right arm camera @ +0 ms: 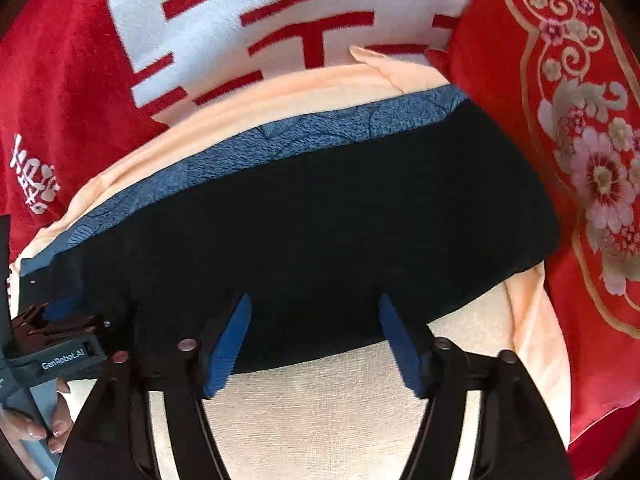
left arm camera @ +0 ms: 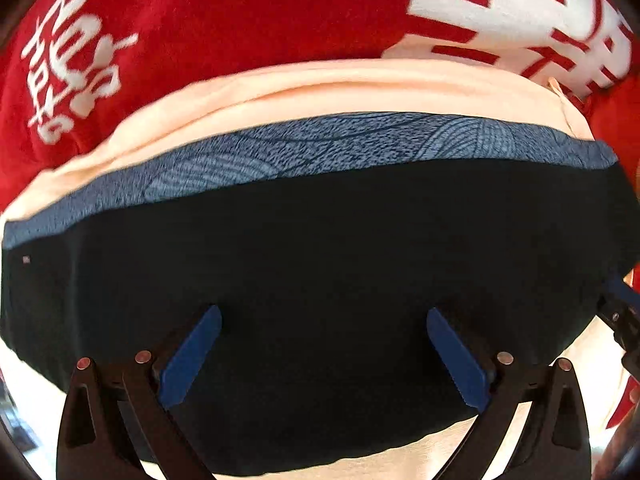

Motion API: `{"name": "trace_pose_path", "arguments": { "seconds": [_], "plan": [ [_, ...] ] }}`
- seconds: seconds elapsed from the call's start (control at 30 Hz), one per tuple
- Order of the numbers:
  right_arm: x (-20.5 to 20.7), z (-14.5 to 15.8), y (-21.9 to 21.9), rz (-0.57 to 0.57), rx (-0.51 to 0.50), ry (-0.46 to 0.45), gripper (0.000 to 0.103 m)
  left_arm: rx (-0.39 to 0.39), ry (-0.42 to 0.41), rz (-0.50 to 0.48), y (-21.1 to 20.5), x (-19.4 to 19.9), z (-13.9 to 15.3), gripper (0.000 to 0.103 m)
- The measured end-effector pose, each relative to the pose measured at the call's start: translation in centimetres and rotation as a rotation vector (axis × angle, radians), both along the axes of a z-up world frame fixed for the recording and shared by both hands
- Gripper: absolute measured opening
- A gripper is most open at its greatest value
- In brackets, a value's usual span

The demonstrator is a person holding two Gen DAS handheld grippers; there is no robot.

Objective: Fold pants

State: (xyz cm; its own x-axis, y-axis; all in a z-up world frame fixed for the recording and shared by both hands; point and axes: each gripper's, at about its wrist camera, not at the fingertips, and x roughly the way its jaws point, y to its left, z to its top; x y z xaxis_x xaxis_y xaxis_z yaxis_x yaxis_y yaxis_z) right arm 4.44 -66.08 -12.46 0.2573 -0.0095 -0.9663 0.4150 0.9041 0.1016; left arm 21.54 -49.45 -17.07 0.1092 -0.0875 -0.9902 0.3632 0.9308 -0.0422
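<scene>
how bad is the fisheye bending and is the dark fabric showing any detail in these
Left wrist view: strong barrel bend, the blue patterned band arcs across the frame; the black pants read as near featureless dark. Right wrist view: the same curving toward the edges, the pants crushed to black, while the floral red cushion is bright and fairly sharp.

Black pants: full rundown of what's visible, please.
The black pants lie flat as a folded, wide dark slab, matte knit-looking fabric. Their far edge overlaps a blue patterned cloth, and peach fabric lies underneath. Left gripper and right gripper hang over the near edge, jaws open, gripping nothing.
</scene>
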Motion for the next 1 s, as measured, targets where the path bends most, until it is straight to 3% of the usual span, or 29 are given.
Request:
{"name": "trace_pose_path", "arguments": {
  "seconds": [0.3, 0.33, 0.87, 1.0],
  "plan": [
    [0.4, 0.3, -0.8, -0.015, 0.064, -0.009, 0.079, 0.013, 0.014, 0.011, -1.3, 1.4, -0.8, 0.103],
    [0.4, 0.3, -0.9, -0.021, 0.072, -0.014, 0.079, 0.014, 0.012, 0.012, 0.3, 0.9, -1.1, 0.103],
    [0.4, 0.3, -0.7, 0.006, 0.079, -0.036, 0.079, 0.045, 0.004, 0.020, -0.4, -1.6, 0.1, 0.103],
    [-0.7, 0.9, -1.6, -0.050, 0.153, -0.073, 0.079, 0.049, 0.009, 0.020, -0.4, -1.6, 0.1, 0.103]
  ]
}}
